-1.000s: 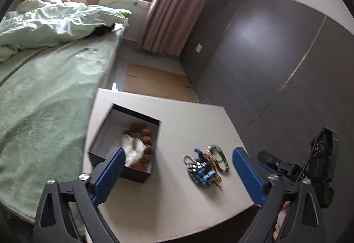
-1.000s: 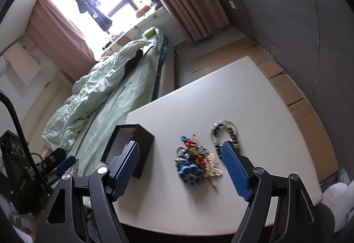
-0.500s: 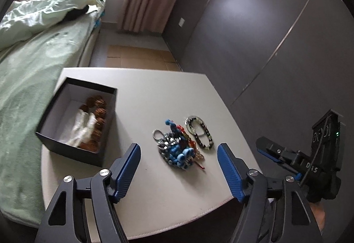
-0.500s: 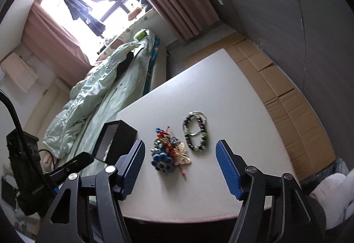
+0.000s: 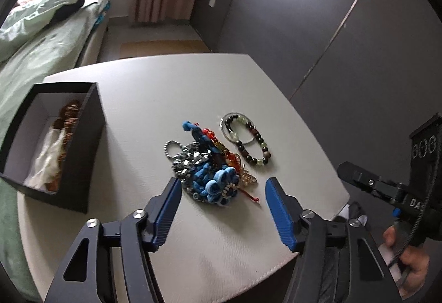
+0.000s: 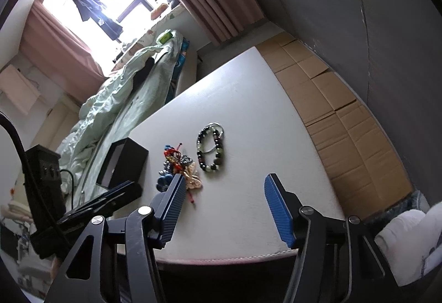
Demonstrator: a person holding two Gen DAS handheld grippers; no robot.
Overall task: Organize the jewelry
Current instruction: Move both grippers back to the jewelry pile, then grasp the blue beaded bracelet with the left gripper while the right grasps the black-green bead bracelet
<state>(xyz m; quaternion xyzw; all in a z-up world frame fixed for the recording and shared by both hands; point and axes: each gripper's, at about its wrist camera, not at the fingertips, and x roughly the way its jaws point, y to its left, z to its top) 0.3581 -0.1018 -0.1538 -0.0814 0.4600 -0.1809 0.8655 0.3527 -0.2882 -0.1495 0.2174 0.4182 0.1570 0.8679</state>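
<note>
A tangled pile of jewelry (image 5: 210, 165) with blue, silver and red pieces lies mid-table; it also shows in the right wrist view (image 6: 178, 169). A dark beaded bracelet (image 5: 247, 141) lies just right of it, seen too in the right wrist view (image 6: 211, 147). A black open box (image 5: 74, 148) at the left holds brown beads and white paper; the right wrist view shows it from the side (image 6: 124, 162). My left gripper (image 5: 222, 191) is open, its fingers just above and straddling the near end of the pile. My right gripper (image 6: 222, 188) is open and empty, above the table's near edge.
The white table (image 5: 171, 87) has a bed with green bedding (image 5: 41, 35) on its left. Cardboard sheets (image 6: 339, 121) cover the floor beside a dark wardrobe wall (image 5: 345, 40). The right gripper body (image 5: 400, 192) hangs past the table's right corner.
My left gripper has swung from the box over to the jewelry pile and come closer to it, narrowing slightly. My right gripper has drawn back toward the table's near edge.
</note>
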